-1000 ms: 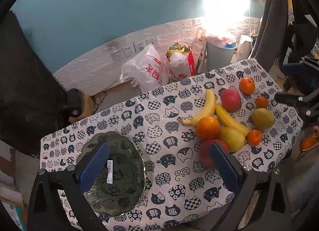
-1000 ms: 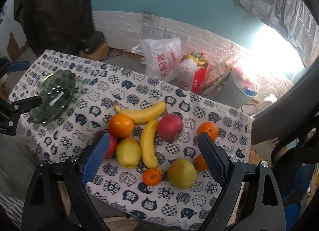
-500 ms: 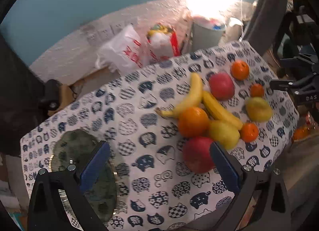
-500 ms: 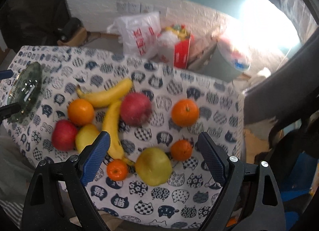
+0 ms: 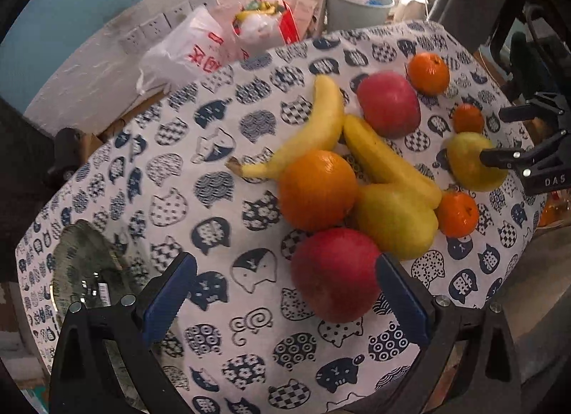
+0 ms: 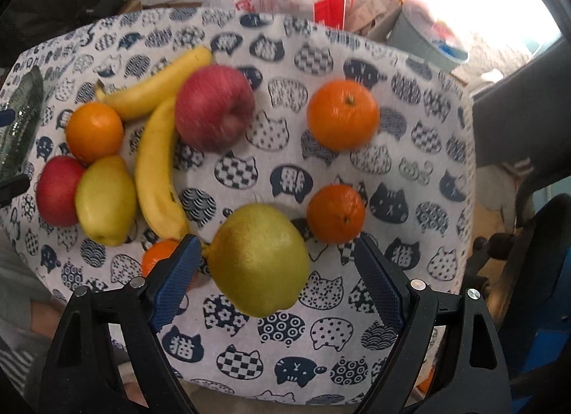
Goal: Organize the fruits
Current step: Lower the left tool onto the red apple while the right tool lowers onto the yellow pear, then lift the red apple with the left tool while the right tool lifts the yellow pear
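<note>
In the left wrist view, the left gripper (image 5: 285, 292) spreads wide and empty across the bottom of the frame, its blue pads (image 5: 169, 298) apart above the cat-print tablecloth (image 5: 185, 171). A red apple (image 5: 335, 274) lies between the jaws, just beside the right-hand pad. Above it, touching one another, sit a large orange (image 5: 317, 190) and a yellow pear (image 5: 396, 221), with two bananas (image 5: 314, 132) fanning toward the upper centre. A second red apple (image 5: 389, 103) lies upper right, with an orange (image 5: 428, 73) beyond it and small tangerines (image 5: 457, 214) at the right. The right gripper (image 5: 499, 135) enters from the right edge, over a greenish pear (image 5: 467, 164). A green glass plate (image 5: 85, 271) lies at lower left, partly behind the left finger. White and red bags (image 5: 192, 53) stand past the table's far edge.

In the right wrist view, the right gripper (image 6: 276, 282) is likewise wide open and empty. The greenish pear (image 6: 258, 260) sits between its pads (image 6: 175, 282), nearer the left one. A tangerine (image 6: 335, 214) lies just upper right of the pear, an orange (image 6: 342, 114) higher still, and a blurred red apple (image 6: 214, 109) at upper centre. The bananas (image 6: 153, 171), yellow pear (image 6: 105, 200), orange (image 6: 94, 132) and red apple (image 6: 59, 191) cluster at left; the plate's rim (image 6: 21, 125) shows at the left edge.
</note>
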{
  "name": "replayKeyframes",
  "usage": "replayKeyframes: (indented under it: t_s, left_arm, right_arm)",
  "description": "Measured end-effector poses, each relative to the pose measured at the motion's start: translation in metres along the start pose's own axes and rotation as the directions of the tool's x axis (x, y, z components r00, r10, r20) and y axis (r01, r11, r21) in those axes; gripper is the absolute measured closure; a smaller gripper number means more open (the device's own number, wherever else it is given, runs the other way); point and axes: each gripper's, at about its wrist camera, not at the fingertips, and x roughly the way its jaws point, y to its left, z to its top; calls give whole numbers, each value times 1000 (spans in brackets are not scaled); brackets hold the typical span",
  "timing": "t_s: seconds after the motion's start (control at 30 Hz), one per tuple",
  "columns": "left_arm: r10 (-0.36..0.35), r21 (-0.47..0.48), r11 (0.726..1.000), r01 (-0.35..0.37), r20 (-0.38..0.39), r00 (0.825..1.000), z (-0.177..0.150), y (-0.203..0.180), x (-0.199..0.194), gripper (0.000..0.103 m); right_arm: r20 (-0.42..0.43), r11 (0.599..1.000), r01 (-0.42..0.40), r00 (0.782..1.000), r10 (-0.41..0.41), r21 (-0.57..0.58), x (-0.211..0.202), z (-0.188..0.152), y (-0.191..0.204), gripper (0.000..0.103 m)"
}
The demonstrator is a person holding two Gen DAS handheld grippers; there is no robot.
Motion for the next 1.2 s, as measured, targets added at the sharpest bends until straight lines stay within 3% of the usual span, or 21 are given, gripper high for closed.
replayKeyframes:
  t_s: [0.5,0.57,0.8,1.2]
  left_arm:
    - [-46,46,998,51,-107,993,-7,-24,45,5]
    - [-43,56,997,49,-109,993,-7,-27,49,5]
    - [-91,88,991,102,-119,989,3,-34,62,26]
    - [-89,113,989,99,-89,992,-2,-28,55,26]
  right_arm:
    - [-78,996,-82,993,84,30,20,11,-10,19]
    - [-88,995,-91,992,93,31,25,12,-10,19]
    - [-139,996,-89,986,90,15,48,13,-9,23]
    - [-148,998,-61,987,60,-4,62,-5,2,28]
